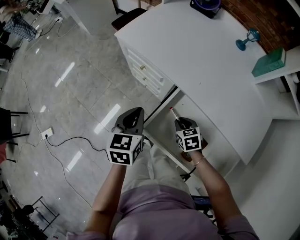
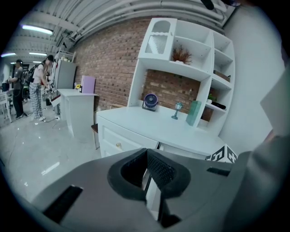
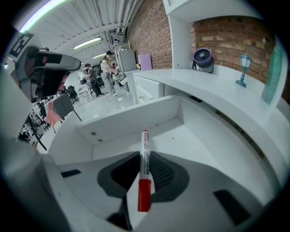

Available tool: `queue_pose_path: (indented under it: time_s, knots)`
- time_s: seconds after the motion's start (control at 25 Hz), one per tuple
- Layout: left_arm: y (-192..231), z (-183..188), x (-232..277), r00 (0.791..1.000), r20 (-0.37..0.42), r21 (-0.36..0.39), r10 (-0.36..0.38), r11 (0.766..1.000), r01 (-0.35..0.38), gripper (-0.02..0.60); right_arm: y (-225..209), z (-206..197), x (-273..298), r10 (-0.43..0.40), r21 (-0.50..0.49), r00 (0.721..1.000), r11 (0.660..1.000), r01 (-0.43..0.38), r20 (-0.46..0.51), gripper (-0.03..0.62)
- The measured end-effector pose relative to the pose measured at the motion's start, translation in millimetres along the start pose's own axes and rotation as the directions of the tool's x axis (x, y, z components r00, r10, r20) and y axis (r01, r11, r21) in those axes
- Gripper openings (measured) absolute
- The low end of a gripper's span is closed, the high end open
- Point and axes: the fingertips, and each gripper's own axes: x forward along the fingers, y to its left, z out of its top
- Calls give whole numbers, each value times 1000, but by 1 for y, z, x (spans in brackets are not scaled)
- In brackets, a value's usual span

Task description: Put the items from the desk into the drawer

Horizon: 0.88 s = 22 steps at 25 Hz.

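Observation:
The white desk has an open drawer under its near edge. My right gripper hangs over the drawer, shut on a white marker with a red cap. In the right gripper view the marker stands up between the jaws of my right gripper, tip pointing over the drawer's bare floor. My left gripper is held left of the drawer, over the floor, shut with nothing in it. On the desk stand a small fan, a blue goblet and a teal box.
Shut drawers with knobs fill the desk's left front. A shelf unit rises at the desk's back against a brick wall. A cable and socket lie on the tiled floor at left. People stand far off.

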Motion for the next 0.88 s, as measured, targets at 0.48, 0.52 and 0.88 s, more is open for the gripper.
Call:
queue_pose_path:
  time_s: [0.48, 0.52, 0.88]
  knots:
    - [9, -9, -1, 1000, -17, -14, 26, 1000, -27, -2, -1, -10, 17, -10, -1, 999, 1000, 10, -45, 69]
    - [10, -9, -1, 999, -18, -15, 28, 999, -28, -2, -1, -11, 18, -12, -2, 999, 1000, 12, -50, 69]
    - [16, -10, 2, 999, -23, -22, 33, 999, -33, -2, -3, -17, 25, -23, -10, 996, 1000, 22, -83, 69]
